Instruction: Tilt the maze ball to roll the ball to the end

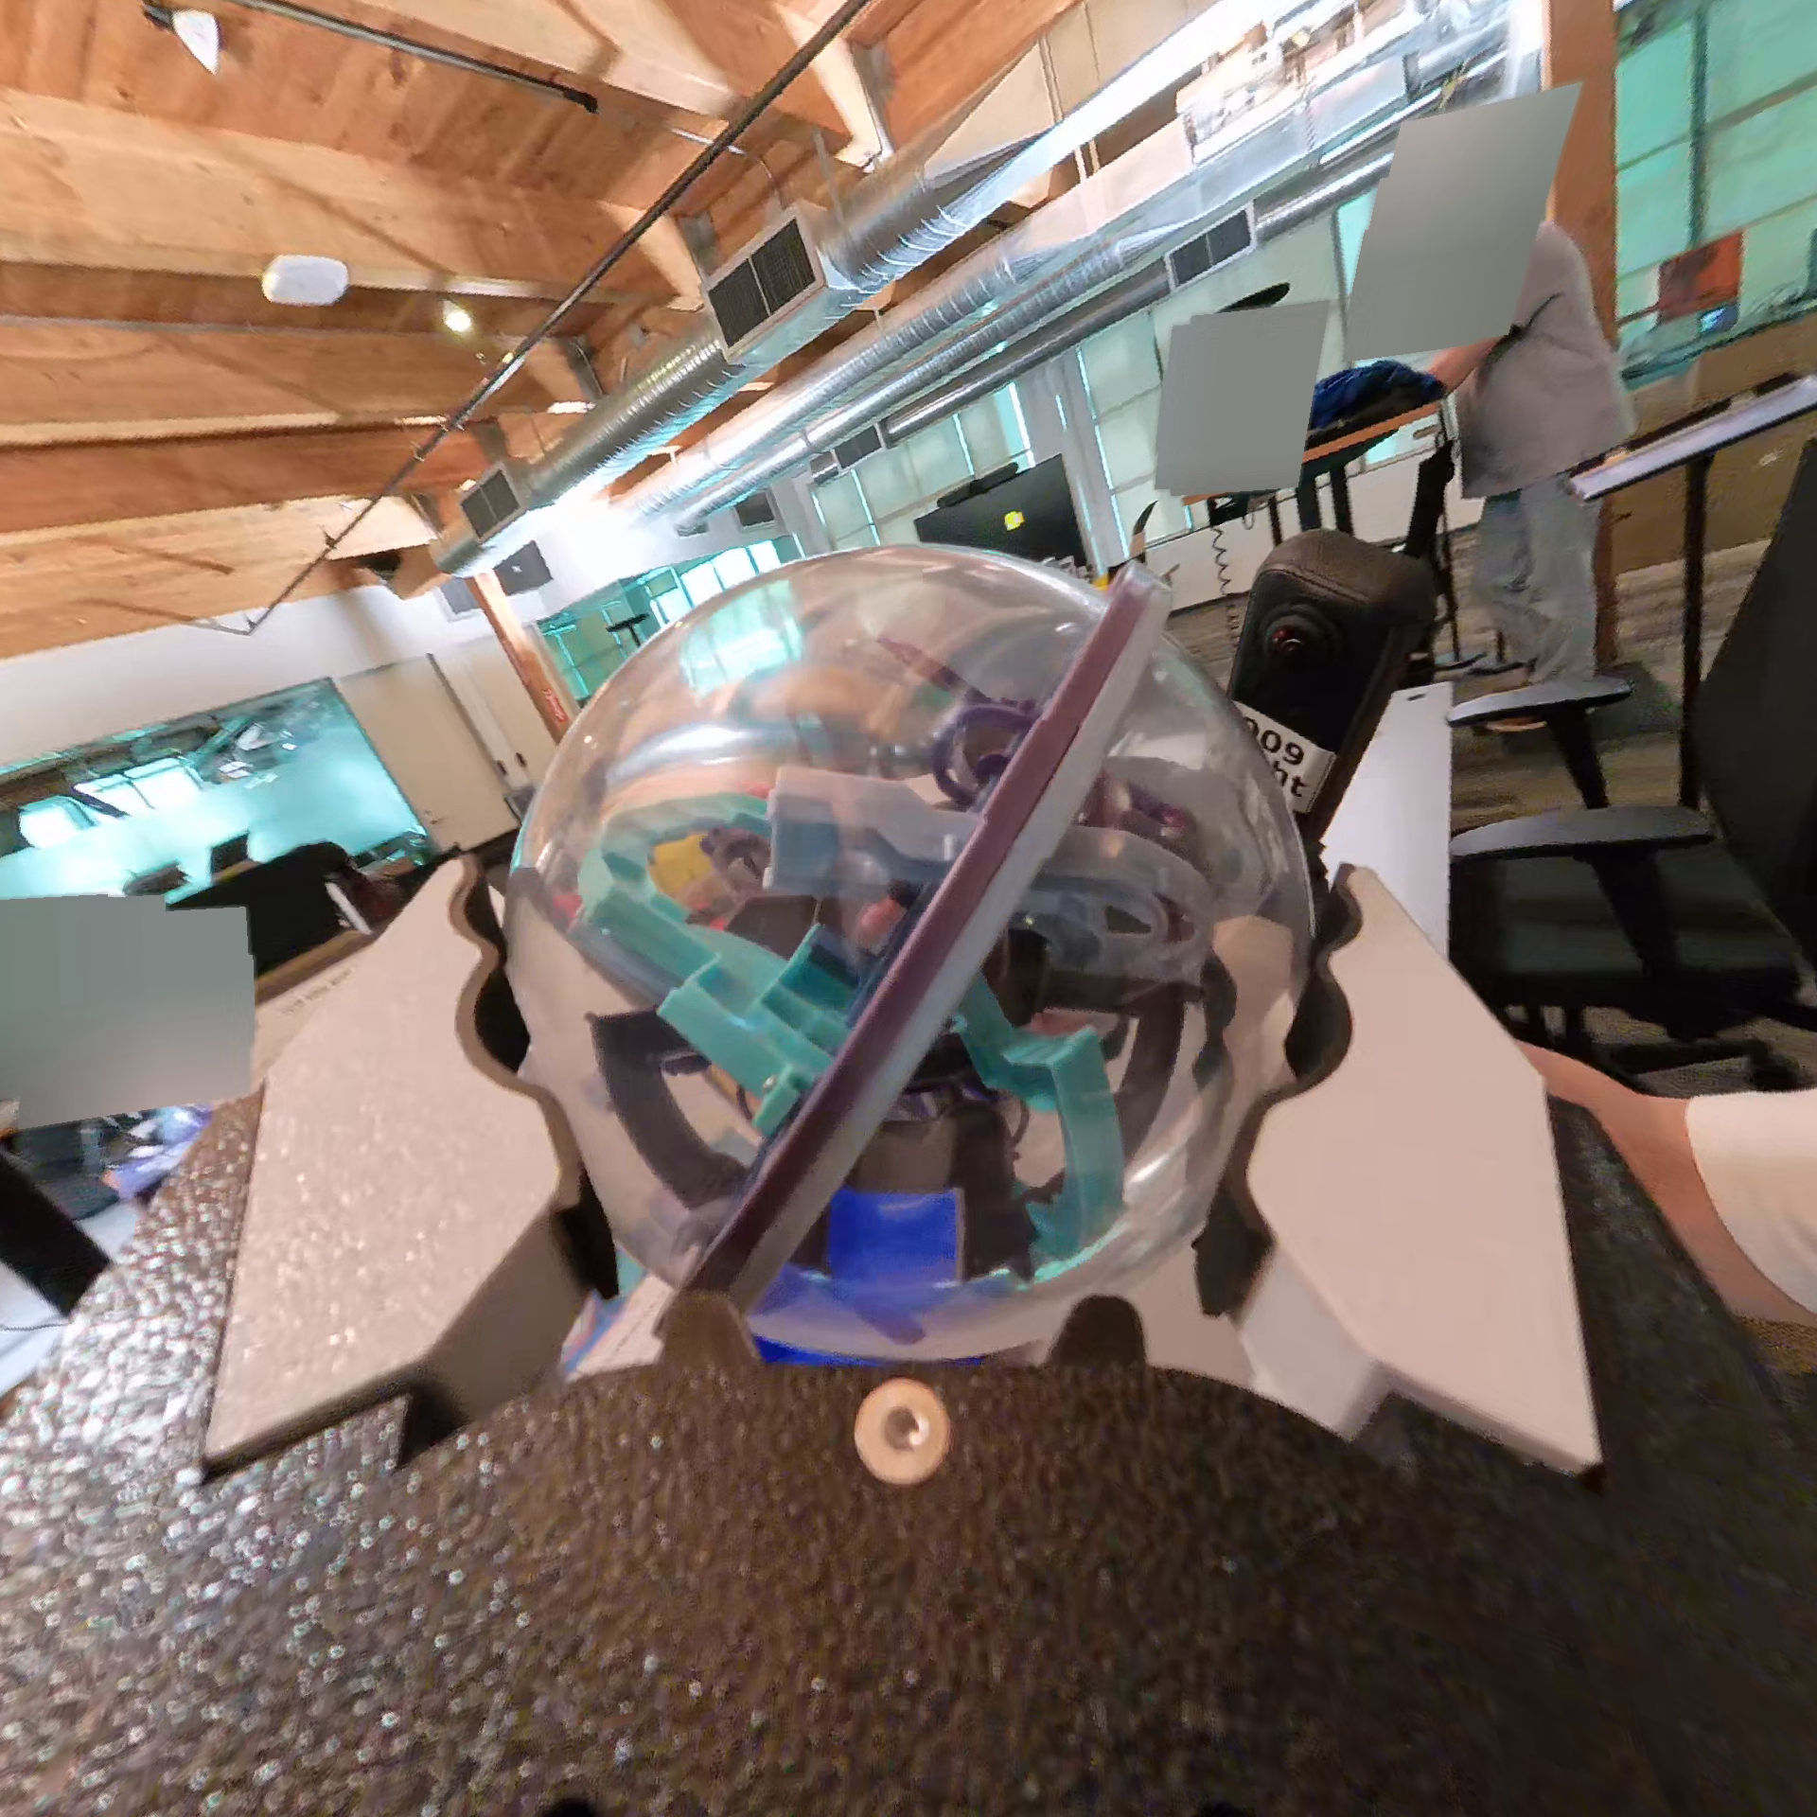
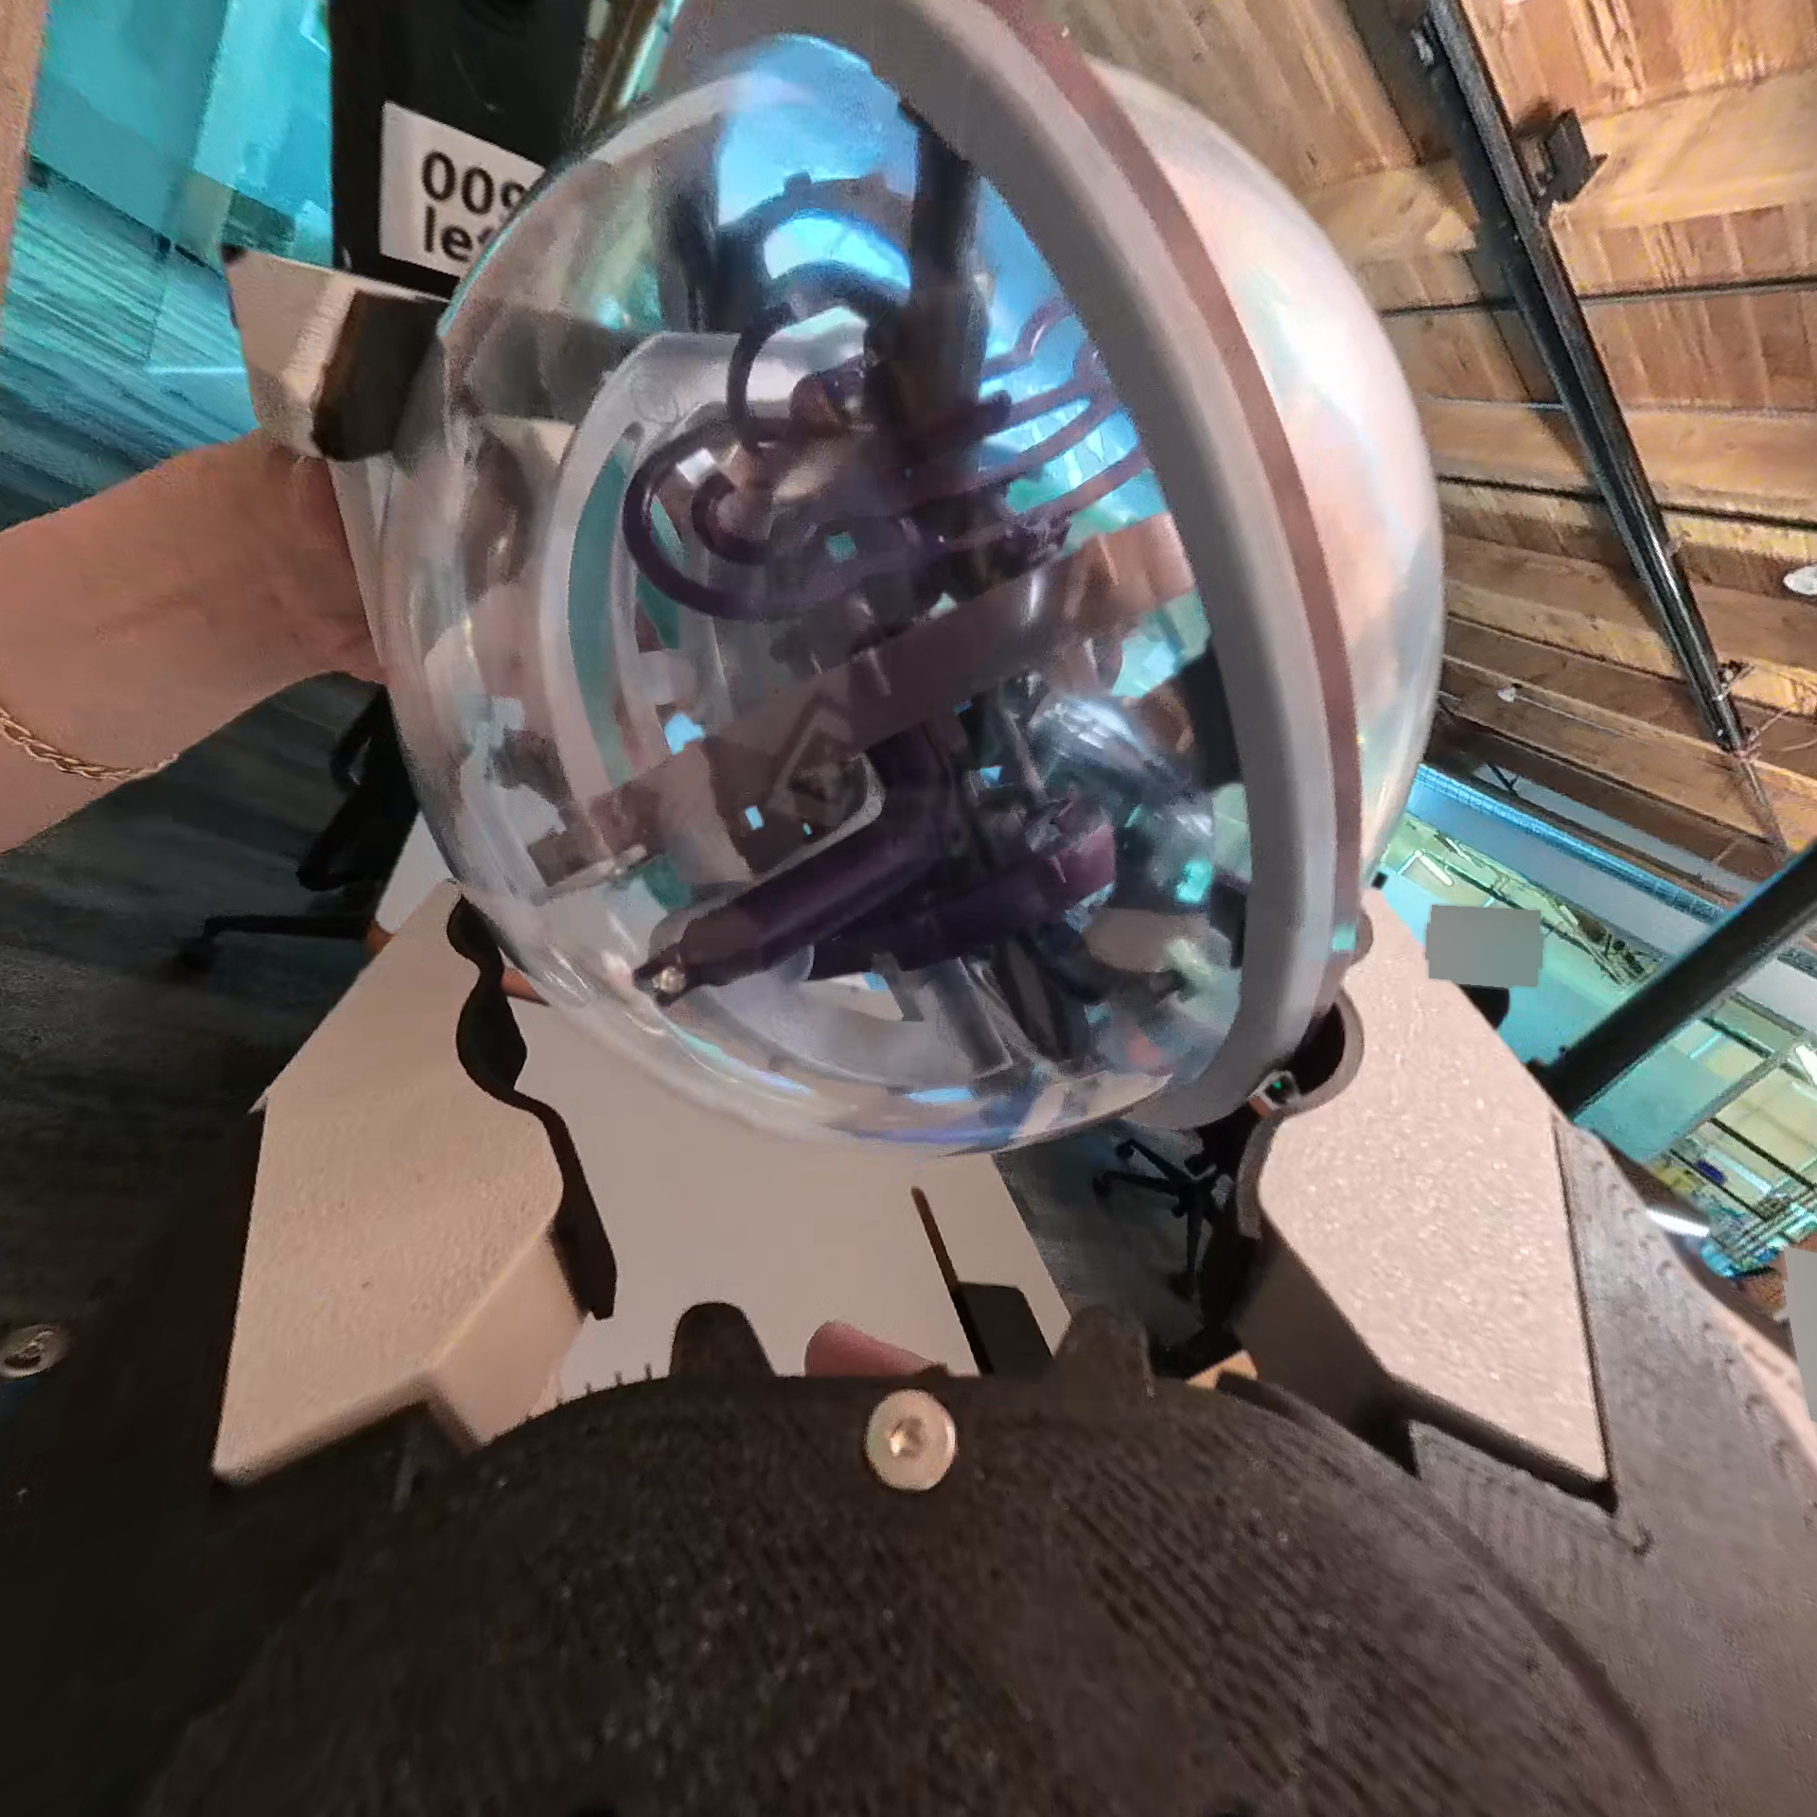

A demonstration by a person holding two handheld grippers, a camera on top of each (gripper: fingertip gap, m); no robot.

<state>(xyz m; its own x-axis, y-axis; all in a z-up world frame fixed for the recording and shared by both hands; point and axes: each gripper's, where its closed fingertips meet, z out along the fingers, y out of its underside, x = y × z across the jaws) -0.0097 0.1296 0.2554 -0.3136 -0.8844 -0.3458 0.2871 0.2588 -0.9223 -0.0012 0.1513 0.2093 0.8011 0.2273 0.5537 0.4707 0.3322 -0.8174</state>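
Observation:
The maze ball [image 1: 885, 885] is a clear plastic sphere with a grey and purple ring around its middle and teal, purple and grey tracks inside. It is held up in the air, with the ring tilted. My left gripper [image 1: 914, 934] is shut on it, one pad pressed on each side. My right gripper [image 2: 905, 983] grips the same maze ball [image 2: 885, 590] at its fingertips, from the opposite side. A small shiny bead [image 2: 672, 976] sits at the tip of a dark purple track near the shell. The right gripper's black camera body [image 1: 1318, 639] shows behind the ball.
A person [image 1: 1534, 393] stands at a desk at the back right. Black office chairs [image 1: 1622, 885] and a white table [image 1: 1396, 777] lie beyond the ball. A hand and sleeve [image 1: 1691, 1190] are at the right edge. The left gripper's finger [image 2: 334, 364] shows at upper left.

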